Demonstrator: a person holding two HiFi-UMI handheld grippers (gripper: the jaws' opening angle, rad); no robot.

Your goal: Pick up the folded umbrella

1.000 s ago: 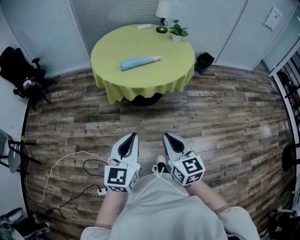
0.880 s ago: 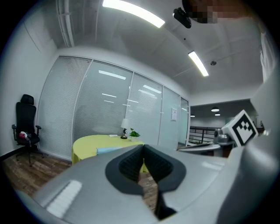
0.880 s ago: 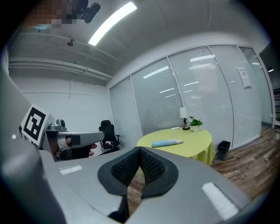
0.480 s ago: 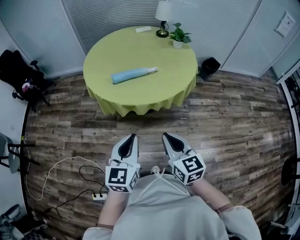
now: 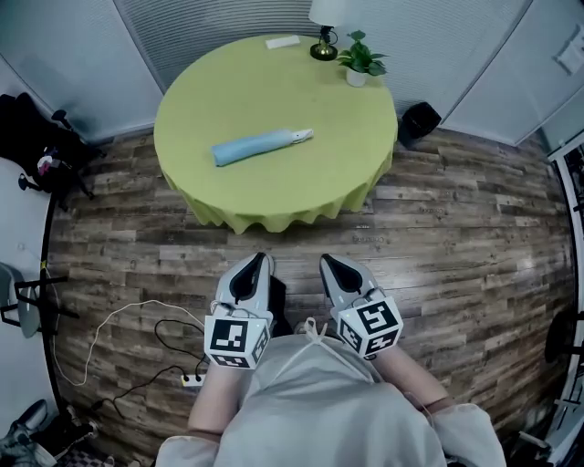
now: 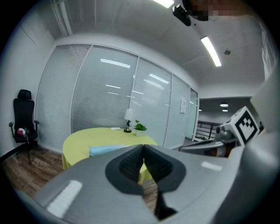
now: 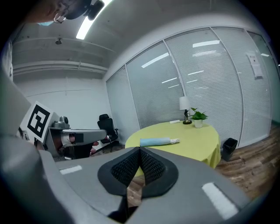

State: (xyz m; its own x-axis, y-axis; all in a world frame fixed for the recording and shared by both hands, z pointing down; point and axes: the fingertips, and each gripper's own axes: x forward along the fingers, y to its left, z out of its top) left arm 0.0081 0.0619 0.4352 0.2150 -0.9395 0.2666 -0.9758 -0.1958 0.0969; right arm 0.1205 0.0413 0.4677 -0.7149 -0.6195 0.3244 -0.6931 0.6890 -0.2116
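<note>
Ahead of the jaws, the folded umbrella (image 5: 262, 144) is pale blue with a white tip, on a yellow-green tablecloth (image 5: 274, 82). The left gripper (image 5: 256, 264) and right gripper (image 5: 328, 264) are grey with black ribbed pads (image 6: 130, 165). Their marker cubes (image 5: 230, 340) carry black-and-white squares. Beneath the jaws, the floor (image 5: 456, 228) is brown-grey planks.

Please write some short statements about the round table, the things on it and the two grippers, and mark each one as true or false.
1. The folded light-blue umbrella lies on the round table with the yellow-green cloth. True.
2. The left gripper holds the umbrella. False: its jaws are shut on nothing, short of the table.
3. The right gripper has its jaws together and empty. True.
4. The small potted green plant stands on the wooden floor. False: it stands on the table, beside the white-shaded lamp.
5. A black bin stands on the floor beside the table. True.
</note>
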